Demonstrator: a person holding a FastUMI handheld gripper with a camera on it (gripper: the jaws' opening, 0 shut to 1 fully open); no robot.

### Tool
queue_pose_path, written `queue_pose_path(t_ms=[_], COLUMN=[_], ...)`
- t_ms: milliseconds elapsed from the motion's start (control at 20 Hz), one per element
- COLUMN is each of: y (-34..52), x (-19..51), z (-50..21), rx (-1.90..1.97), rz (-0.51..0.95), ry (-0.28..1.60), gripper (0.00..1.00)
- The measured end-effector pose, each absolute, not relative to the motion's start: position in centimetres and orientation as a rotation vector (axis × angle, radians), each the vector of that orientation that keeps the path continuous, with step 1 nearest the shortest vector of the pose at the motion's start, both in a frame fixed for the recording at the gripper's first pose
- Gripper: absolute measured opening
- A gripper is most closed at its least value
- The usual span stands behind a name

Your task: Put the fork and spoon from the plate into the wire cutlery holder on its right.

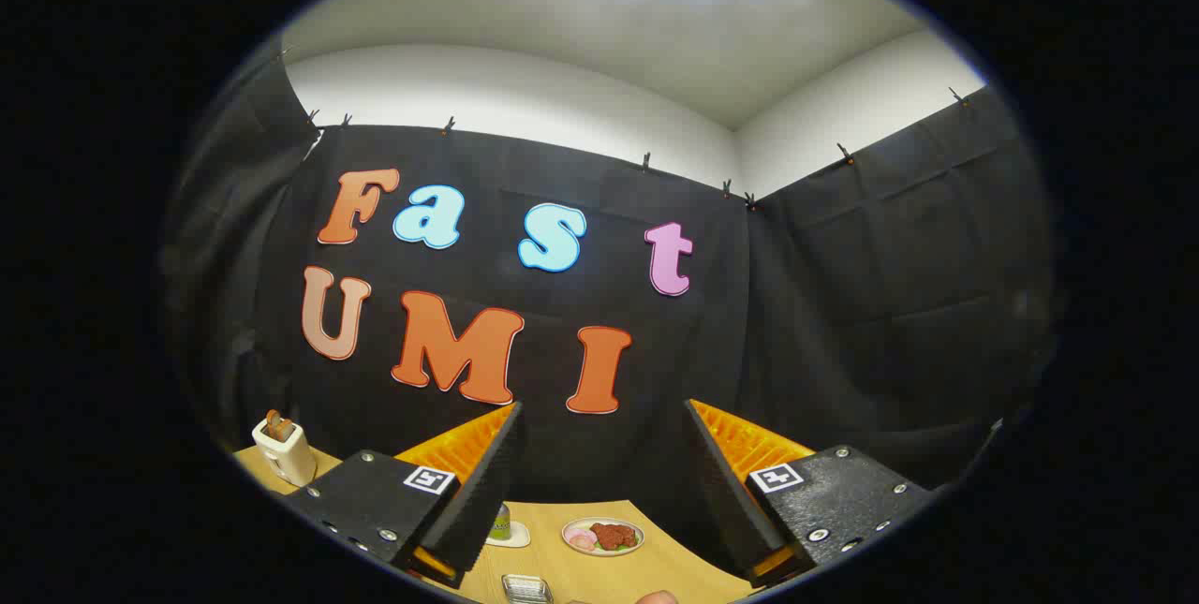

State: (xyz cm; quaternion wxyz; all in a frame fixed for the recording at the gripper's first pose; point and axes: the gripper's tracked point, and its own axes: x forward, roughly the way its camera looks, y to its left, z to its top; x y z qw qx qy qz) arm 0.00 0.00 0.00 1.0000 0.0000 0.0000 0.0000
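Wooden table lies below and beyond the fingers. Gripper is raised and level, fingers wide apart, holding nothing. On the table just beyond the fingers, between them — a plate with brown and pink food on it. Nearer in sits a small metal tray. Toaster stands past the left finger, a small can just beside that finger's tip. Fork, spoon and wire holder can't be made out — too small to tell. Likely judgement: cutlery is light, stiff, slippery; pinch mid-handle.
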Motion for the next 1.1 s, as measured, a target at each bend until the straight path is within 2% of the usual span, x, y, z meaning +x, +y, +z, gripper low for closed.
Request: queue_pose_path(t_ms=[1100], y=[1.7], x=[0.4], z=[0.3], rx=[0.002], rz=[0.022], ry=[-0.031], gripper=[0.98])
